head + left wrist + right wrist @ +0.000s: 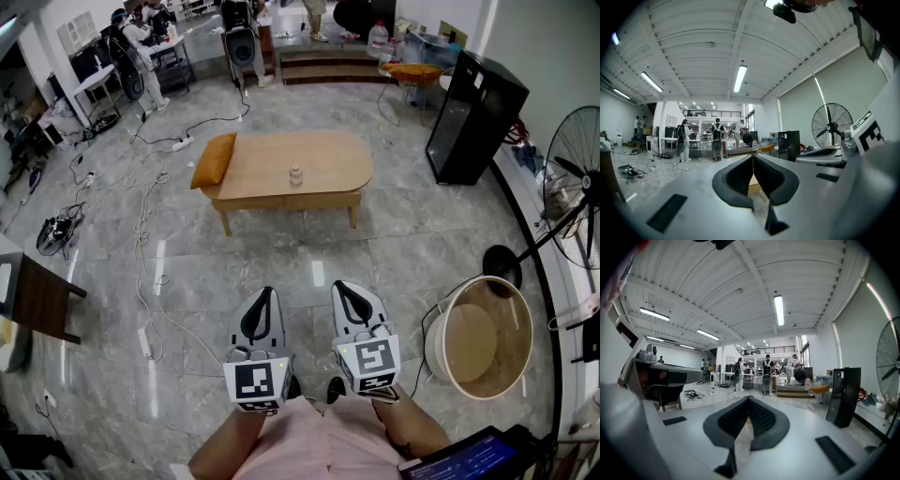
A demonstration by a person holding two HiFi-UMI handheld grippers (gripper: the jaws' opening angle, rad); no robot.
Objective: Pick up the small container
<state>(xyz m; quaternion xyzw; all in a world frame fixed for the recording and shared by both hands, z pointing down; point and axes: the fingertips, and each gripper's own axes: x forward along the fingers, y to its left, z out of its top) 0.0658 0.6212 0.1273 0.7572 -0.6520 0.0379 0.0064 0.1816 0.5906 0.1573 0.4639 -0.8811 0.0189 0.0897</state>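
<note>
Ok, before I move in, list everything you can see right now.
small container: one, pale, upright mid-table
coffee table: one, light wood, on the floor ahead
cushion: one, orange, on the table's left end
cabinet: one, black, right of the table
pedestal fan: one, black, far right
round tub: one, beige inside, floor at near right
power strip and cables: several, white and black, floor at left
side table: one, dark brown, left edge
people: several, far end of the room
left gripper: one, white, jaws shut, empty
right gripper: one, white, jaws shut, empty

table (328,155) light wood | cushion (214,159) orange | small container (295,175) pale | floor (422,244) grey marbled
</note>
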